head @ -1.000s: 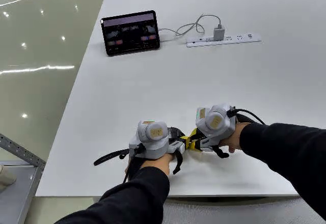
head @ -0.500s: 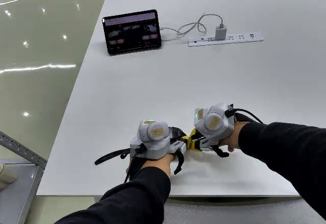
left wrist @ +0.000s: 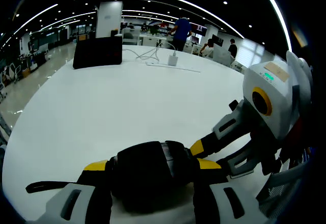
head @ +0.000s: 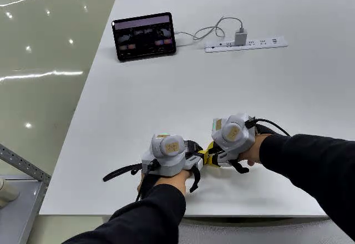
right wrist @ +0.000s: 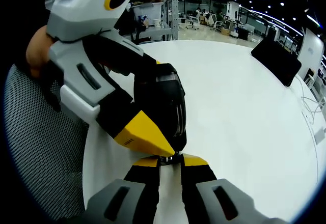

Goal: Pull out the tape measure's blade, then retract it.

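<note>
Head view first: tape measure gripped from both sides

Head view: left gripper and right gripper meet tip to tip near the worktop's front edge, with the black tape measure between them; tablet and power strip far back.
Left gripper view: jaws part-open, clamped around the tape measure's case.
Right gripper view: jaws almost closed, pinching the blade end at the case's mouth.

White table bears a tablet, power strip and cable.

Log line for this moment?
left gripper: shut on tape measure | right gripper: shut on blade tip | pull-out: not started
</note>
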A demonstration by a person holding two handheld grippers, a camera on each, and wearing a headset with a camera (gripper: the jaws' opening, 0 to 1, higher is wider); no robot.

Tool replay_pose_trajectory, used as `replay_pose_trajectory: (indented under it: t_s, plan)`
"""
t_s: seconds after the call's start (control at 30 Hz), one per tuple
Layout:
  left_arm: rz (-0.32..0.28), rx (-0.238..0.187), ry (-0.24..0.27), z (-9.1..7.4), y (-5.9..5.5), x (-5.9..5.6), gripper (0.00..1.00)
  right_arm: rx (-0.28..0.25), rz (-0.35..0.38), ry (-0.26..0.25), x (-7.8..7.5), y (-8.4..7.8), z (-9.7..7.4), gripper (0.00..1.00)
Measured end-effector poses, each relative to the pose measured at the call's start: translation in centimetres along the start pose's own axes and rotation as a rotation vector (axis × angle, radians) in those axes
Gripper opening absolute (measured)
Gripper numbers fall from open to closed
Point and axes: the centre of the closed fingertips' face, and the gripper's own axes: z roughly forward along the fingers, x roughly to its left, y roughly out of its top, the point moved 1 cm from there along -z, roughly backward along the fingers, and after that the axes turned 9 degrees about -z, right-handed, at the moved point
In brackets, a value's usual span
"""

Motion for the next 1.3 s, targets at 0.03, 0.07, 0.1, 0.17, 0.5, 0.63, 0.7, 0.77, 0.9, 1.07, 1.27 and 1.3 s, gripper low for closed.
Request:
replay_pose_trajectory:
  t_s: [0.03,0.07,0.1,0.17,0.5,0.63,0.7,0.77,0.9,1.07,1.27,1.3]
  plan:
    - [0.000,-0.001,-0.001,0.0,0.0,0.0,0.61,0.001,0.017,-0.006,0.0,0.0,0.0,0.11]
    - [0.000,-0.001,-0.001,0.0,0.0,0.0,0.61,-0.001,0.021,-0.008,0.0,0.0,0.0,0.11]
    - [0.001,-0.001,-0.001,0.0,0.0,0.0,0.61,-0.002,0.014,-0.009,0.0,0.0,-0.1,0.11]
    - [0.000,-0.004,0.000,0.0,0.0,0.0,0.61,-0.006,0.012,-0.010,0.0,0.0,-0.1,0.11]
    - [-0.014,-0.007,-0.005,0.1,0.0,0.0,0.62,-0.022,0.041,-0.045,-0.1,-0.1,-0.6,0.13]
    - [-0.016,-0.009,-0.006,0.1,0.0,0.0,0.62,-0.033,0.067,-0.074,-0.7,-0.4,-1.5,0.18]
    - [-0.018,-0.008,-0.007,0.1,0.0,0.0,0.62,-0.038,0.079,-0.086,-0.9,-0.5,-1.9,0.22]
    - [-0.020,-0.011,-0.008,0.1,0.0,0.0,0.62,-0.050,0.091,-0.098,-1.1,-0.5,-2.3,0.23]
    - [-0.027,-0.008,-0.014,0.2,-0.1,0.0,0.63,-0.061,0.100,-0.143,-1.7,-0.5,-3.5,0.26]
    - [0.009,-0.017,-0.018,0.1,-0.1,-0.1,0.63,-0.075,0.119,-0.168,-2.0,-0.7,-5.0,0.33]
    - [0.075,0.011,0.001,0.1,-0.6,0.0,0.64,-0.102,0.150,-0.202,-2.3,-0.7,-6.4,0.36]
    - [0.072,0.011,-0.001,0.0,-0.5,0.0,0.64,-0.109,0.161,-0.209,-2.3,-0.7,-6.7,0.37]
